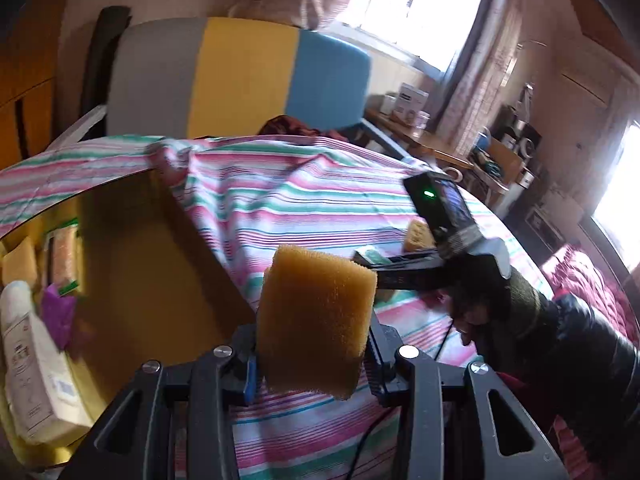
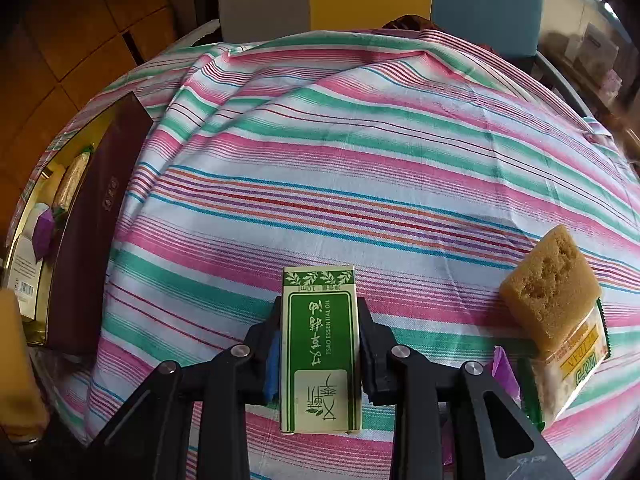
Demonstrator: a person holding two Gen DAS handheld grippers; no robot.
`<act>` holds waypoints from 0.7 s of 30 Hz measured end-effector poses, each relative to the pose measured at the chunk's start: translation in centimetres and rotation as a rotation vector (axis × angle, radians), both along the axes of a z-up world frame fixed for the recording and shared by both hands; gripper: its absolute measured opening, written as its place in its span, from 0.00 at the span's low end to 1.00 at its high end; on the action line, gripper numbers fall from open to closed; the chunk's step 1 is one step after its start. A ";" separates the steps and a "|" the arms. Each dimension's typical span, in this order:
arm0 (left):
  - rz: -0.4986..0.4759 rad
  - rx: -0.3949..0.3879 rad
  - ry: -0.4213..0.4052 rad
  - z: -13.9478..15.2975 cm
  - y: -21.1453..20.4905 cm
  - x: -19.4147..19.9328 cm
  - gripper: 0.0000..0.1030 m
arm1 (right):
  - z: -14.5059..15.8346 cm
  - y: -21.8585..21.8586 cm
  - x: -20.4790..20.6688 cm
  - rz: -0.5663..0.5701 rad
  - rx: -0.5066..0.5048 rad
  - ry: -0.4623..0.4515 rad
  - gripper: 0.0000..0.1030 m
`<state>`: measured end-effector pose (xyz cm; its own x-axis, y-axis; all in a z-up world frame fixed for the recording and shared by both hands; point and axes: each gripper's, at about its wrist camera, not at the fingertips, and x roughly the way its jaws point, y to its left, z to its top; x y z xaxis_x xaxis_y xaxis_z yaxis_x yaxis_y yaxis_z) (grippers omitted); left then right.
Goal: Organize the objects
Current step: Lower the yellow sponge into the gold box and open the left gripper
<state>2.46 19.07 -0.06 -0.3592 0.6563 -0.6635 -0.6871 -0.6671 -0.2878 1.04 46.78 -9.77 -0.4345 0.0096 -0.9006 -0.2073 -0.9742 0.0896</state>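
Your left hand-held gripper (image 1: 312, 364) pinches a tan rectangular foam sponge (image 1: 316, 320) above the striped cloth on the table (image 1: 280, 196); carry it left over the open gold-lined storage box (image 1: 132, 264) and lower it into bare floor; your right hand-held gripper (image 2: 318, 344) clamps a green-and-cream essential-oil carton (image 2: 318, 344) at the near edge; the box's near part is cut off, its contents blurred.

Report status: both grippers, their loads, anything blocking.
Left gripper shut on yellow foam sponge. Right gripper shut on green essential-oil carton. Open gold-lined box left; path unobstructed.
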 end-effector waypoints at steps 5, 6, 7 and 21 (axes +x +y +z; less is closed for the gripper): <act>0.128 0.022 -0.090 0.4 -3.3 -3.9 0.39 | 0.0 -0.2 -0.1 0.007 0.011 -0.007 0.31; 0.157 0.019 -0.106 0.4 -4.0 -5.1 0.39 | 0.0 -0.3 -0.1 0.009 0.018 -0.009 0.31; 0.179 0.014 -0.114 0.5 -4.5 -5.9 0.39 | 0.0 -0.4 -0.1 0.012 0.024 -0.011 0.31; 0.392 -0.115 -0.262 -3.5 -7.3 -19.1 0.39 | 0.0 -1.0 -0.1 0.032 0.068 -0.014 0.31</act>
<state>-16.67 11.75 -3.57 -0.3758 0.4221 -0.8250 -0.2918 -0.8989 -0.3270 0.91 45.79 -9.79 -0.4227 0.0573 -0.9045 -0.1772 -0.9840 0.0205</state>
